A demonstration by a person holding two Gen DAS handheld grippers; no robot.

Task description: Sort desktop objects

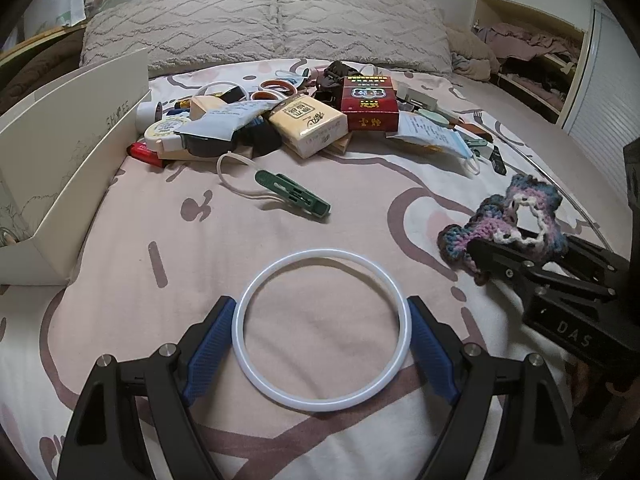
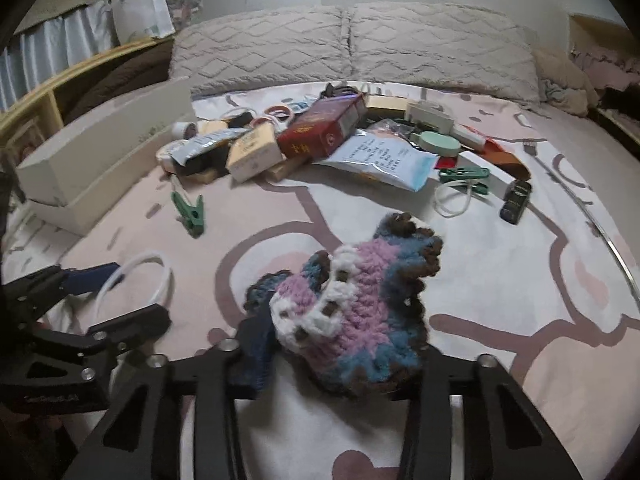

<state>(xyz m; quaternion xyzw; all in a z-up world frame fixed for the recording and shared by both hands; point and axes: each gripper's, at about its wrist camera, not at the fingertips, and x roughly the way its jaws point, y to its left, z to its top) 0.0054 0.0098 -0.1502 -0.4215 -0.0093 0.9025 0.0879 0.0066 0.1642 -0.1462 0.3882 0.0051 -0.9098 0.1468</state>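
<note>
My left gripper (image 1: 322, 322) is spread wide around a white ring (image 1: 322, 330) that lies flat on the pink bed sheet, its blue pads touching the ring's two sides. The ring also shows in the right wrist view (image 2: 134, 280). My right gripper (image 2: 340, 344) is shut on a crocheted pink, blue and white piece (image 2: 352, 304), held just above the sheet; it also shows in the left wrist view (image 1: 516, 224). A pile of small objects (image 1: 304, 116) lies further up the bed.
A white open box (image 1: 68, 168) stands at the left edge. A green clothes peg (image 1: 292, 194) lies between ring and pile. The pile holds a red carton (image 1: 370, 102), a yellow pack (image 1: 308, 124), tape rolls, a mask pack (image 2: 380, 156). Pillows (image 1: 264, 24) lie behind.
</note>
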